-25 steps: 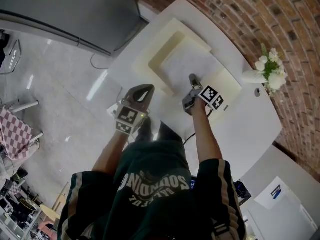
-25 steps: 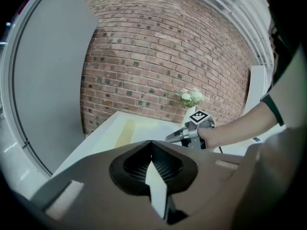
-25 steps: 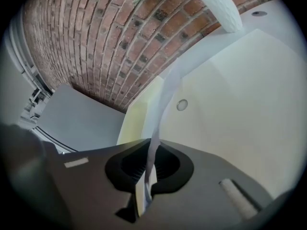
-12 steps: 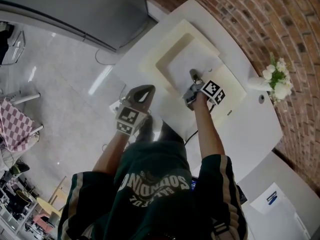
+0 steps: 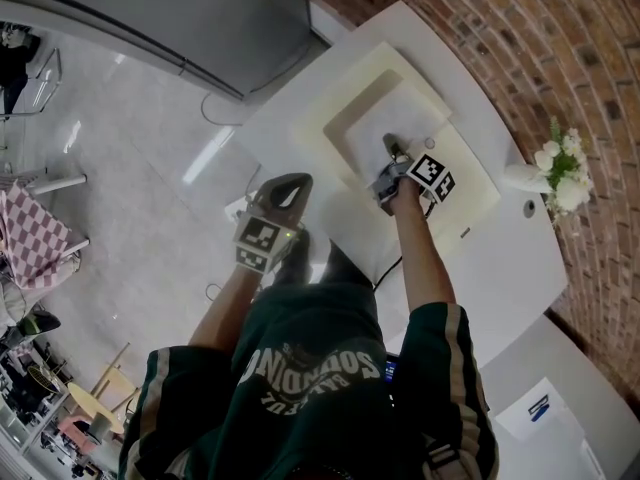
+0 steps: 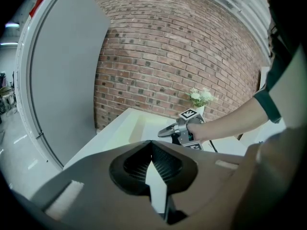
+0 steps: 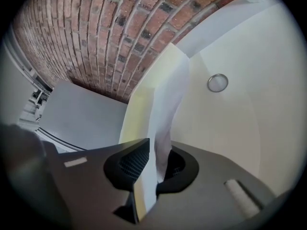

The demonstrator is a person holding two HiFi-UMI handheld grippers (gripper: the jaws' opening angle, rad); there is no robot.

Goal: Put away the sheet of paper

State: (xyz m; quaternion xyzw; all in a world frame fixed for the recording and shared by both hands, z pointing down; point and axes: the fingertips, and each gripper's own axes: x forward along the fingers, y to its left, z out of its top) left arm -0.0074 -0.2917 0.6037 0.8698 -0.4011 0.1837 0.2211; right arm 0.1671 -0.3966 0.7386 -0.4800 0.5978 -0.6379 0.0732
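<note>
- White sheet of paper (image 5: 400,123) lies in the cream tray (image 5: 345,103), on the far left part of the white bench (image 5: 480,268) and close to the brick wall (image 5: 500,28).
- Right gripper (image 5: 389,144) reaches into the tray. Its fingers (image 7: 133,163) have just been opening and stand slightly apart, with the sheet's near edge loose between them.
- Left gripper (image 5: 292,179) hangs at the bench's near left edge, well apart from the sheet. Its fingers (image 6: 169,164) meet at the tips with nothing between them.
- 1 small metal ring (image 7: 218,83) sits on the cream surface just right of the sheet.
- White flowers (image 5: 560,163) stand at the bench's far right, near the wall.
</note>
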